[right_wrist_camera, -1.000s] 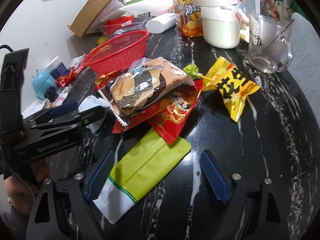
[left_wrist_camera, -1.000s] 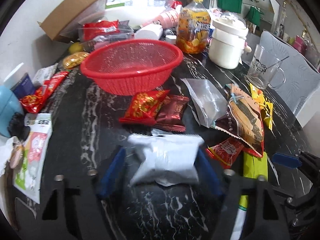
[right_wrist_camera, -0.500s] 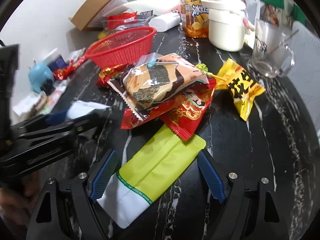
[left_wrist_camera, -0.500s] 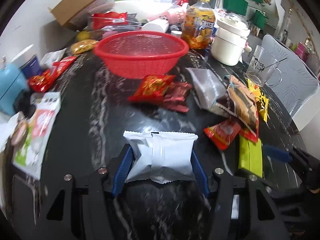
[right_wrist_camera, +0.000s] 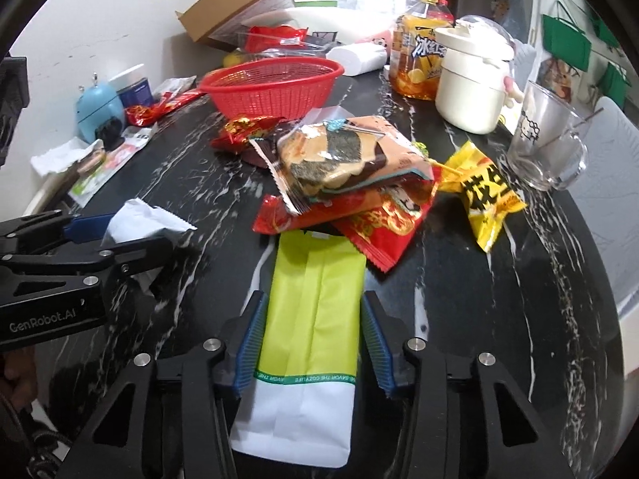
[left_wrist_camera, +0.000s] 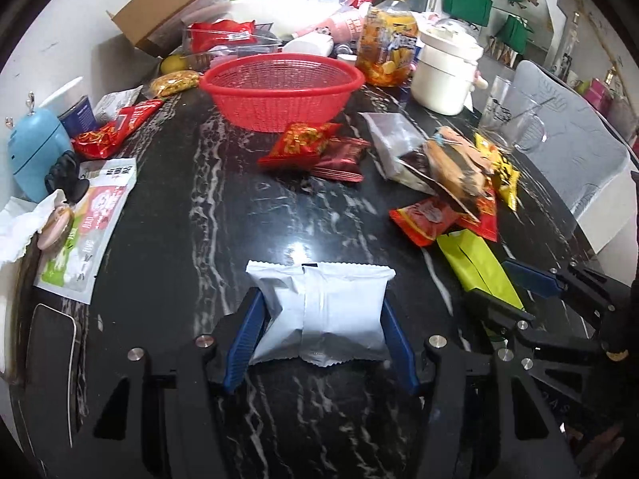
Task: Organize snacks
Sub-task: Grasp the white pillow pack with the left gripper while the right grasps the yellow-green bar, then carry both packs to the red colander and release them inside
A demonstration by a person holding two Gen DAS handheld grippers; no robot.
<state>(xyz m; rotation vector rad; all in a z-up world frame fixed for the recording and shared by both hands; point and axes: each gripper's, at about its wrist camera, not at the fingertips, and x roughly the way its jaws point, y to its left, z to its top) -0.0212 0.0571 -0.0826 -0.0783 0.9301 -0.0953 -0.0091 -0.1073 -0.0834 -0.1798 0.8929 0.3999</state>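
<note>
My left gripper (left_wrist_camera: 321, 331) is shut on a white snack packet (left_wrist_camera: 321, 311), held just above the black marble table (left_wrist_camera: 223, 207). My right gripper (right_wrist_camera: 311, 327) is shut on a lime-green and white packet (right_wrist_camera: 315, 299); it also shows in the left wrist view (left_wrist_camera: 475, 267). A red mesh basket (left_wrist_camera: 281, 88) stands at the far side, empty; it shows in the right wrist view too (right_wrist_camera: 275, 84). A pile of snacks lies in the middle: a seaweed cracker bag (right_wrist_camera: 343, 155), red packets (right_wrist_camera: 371, 215) and a yellow packet (right_wrist_camera: 485, 195).
A blue gadget (left_wrist_camera: 36, 151), a green-and-white pouch (left_wrist_camera: 88, 231) and a red packet (left_wrist_camera: 116, 131) lie at the left. A drink bottle (right_wrist_camera: 423, 52), a white pot (right_wrist_camera: 471, 84) and a glass mug (right_wrist_camera: 547, 143) stand at the back right. A cardboard box (left_wrist_camera: 171, 4) is behind the basket.
Both grippers have closed onto their packets. The left one has lifted the white packet and pulled back; the right one has squared up on the green packet.
</note>
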